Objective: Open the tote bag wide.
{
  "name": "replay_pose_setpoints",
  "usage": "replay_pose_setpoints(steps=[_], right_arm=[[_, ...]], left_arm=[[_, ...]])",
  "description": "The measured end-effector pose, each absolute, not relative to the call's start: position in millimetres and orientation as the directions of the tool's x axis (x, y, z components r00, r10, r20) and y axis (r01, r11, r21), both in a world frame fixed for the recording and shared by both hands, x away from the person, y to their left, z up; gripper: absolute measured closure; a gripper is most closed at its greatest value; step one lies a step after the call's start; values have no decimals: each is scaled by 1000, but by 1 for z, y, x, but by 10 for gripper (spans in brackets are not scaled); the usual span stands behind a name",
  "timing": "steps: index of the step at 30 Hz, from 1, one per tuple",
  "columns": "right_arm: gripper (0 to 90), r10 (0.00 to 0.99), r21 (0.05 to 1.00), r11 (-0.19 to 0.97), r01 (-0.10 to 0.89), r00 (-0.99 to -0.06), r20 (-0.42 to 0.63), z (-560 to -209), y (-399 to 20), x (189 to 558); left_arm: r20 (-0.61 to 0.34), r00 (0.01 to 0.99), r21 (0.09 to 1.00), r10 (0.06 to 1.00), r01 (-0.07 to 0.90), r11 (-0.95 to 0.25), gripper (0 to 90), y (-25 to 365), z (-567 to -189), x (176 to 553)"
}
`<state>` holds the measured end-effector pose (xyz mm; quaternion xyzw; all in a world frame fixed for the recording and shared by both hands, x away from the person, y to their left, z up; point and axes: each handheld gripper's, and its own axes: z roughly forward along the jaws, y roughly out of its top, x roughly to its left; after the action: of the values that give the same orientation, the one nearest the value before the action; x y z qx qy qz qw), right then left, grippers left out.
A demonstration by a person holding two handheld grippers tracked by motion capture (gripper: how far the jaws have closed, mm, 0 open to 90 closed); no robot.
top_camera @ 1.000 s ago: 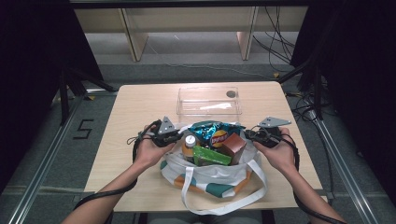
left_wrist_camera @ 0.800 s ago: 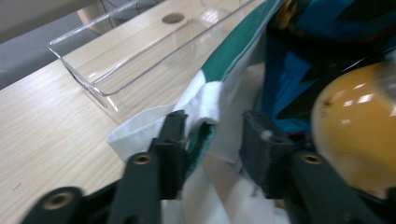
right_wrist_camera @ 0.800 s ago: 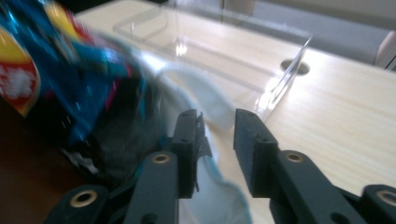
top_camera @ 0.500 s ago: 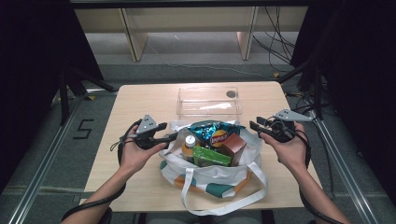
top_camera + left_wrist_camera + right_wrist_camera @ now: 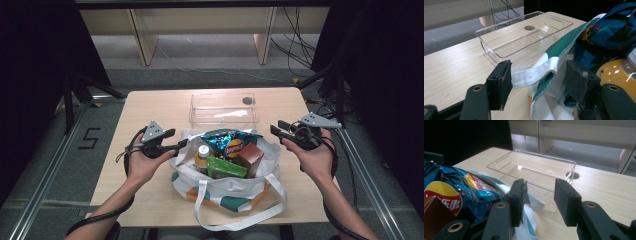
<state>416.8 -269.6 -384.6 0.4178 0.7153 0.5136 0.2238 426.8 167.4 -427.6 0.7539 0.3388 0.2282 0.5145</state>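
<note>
Between the parted jaws of the left gripper (image 5: 537, 87), a white strap and the green-trimmed rim of a cloth bag (image 5: 554, 62) lie slack, touching neither pad firmly; the jaws have just been opening and now stand released. Just right of that gripper in its own view sit an orange-capped bottle (image 5: 616, 72) and a blue snack packet (image 5: 609, 32) inside the bag. Beyond the jaws, farther up the wooden table (image 5: 451, 67), stands a clear plastic tray (image 5: 524, 37), empty.

Seen from above, the left gripper (image 5: 175, 142) hovers at the bag's (image 5: 225, 192) left rim, the right gripper (image 5: 280, 131) just off its right rim, both held in a person's hands. The right gripper (image 5: 539, 202) has likewise just been opening: its jaws stand apart with nothing gripped, a white strap lying below and beside its left jaw. The packet (image 5: 456, 190) lies to its left, the tray (image 5: 536, 172) straight ahead.
</note>
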Motion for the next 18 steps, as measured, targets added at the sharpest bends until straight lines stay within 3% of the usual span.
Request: replay_pose_setpoints(steps=[18], right_arm=[[604, 821, 931, 111, 348, -560, 112, -380, -267, 414]], left_arm=[[-6, 656, 932, 755, 277, -233, 373, 169, -427, 425]])
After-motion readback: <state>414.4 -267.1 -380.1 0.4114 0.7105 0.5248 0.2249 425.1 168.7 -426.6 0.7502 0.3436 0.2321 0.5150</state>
